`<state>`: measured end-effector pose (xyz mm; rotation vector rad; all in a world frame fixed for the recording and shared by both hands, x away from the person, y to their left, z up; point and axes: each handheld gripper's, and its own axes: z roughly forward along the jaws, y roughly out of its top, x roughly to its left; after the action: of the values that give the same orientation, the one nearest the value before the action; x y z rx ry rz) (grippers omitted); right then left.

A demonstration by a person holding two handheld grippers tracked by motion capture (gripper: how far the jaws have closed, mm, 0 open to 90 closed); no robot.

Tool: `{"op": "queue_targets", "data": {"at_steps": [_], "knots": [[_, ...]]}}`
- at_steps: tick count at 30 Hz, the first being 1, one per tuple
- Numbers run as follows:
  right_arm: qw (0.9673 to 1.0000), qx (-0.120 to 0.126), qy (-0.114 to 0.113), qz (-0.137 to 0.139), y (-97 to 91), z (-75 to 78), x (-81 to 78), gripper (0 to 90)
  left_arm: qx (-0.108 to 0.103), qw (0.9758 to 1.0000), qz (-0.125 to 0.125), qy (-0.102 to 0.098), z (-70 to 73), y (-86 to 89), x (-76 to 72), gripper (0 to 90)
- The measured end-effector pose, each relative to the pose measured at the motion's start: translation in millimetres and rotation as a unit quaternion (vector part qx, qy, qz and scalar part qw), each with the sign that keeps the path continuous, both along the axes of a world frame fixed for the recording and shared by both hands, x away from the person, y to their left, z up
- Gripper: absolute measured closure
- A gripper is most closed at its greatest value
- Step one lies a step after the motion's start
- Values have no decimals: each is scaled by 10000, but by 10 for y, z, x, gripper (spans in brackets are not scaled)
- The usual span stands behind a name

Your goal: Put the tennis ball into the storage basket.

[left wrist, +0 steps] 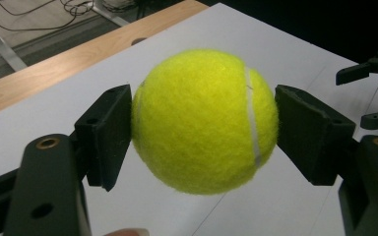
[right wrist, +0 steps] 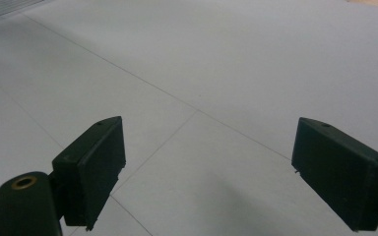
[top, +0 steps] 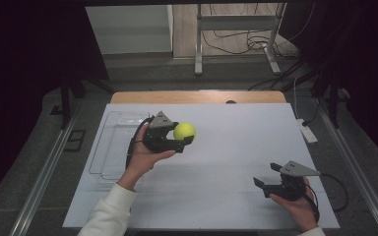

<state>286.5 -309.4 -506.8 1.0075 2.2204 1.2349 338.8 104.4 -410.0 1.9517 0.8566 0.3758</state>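
A yellow-green tennis ball (top: 184, 131) is held above the white table sheet (top: 226, 137), left of the middle, with my left gripper (top: 183, 139) shut on it. In the left gripper view the ball (left wrist: 204, 120) sits squeezed between the two black pads (left wrist: 109, 135), well off the sheet. My right gripper (top: 268, 174) rests low near the front right of the table, held by a hand. Its jaws stand wide apart over bare sheet in the right gripper view, where the right gripper (right wrist: 206, 177) has nothing between its pads (right wrist: 93, 167).
A clear plastic tray (top: 109, 147) lies at the left side of the sheet, under my left wrist. The wooden table edge (top: 197, 97) runs along the back. A white power strip (top: 307, 132) lies just off the right edge. Cables and a metal stand are on the floor beyond.
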Motion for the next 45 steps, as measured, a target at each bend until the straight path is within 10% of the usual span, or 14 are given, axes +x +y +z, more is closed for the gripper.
{"op": "queue_targets", "data": {"at_steps": [45], "knots": [[9999, -52, -48, 89, 45, 7, 3, 137, -92, 9980, 586, -239, 104, 362, 15, 265]]}}
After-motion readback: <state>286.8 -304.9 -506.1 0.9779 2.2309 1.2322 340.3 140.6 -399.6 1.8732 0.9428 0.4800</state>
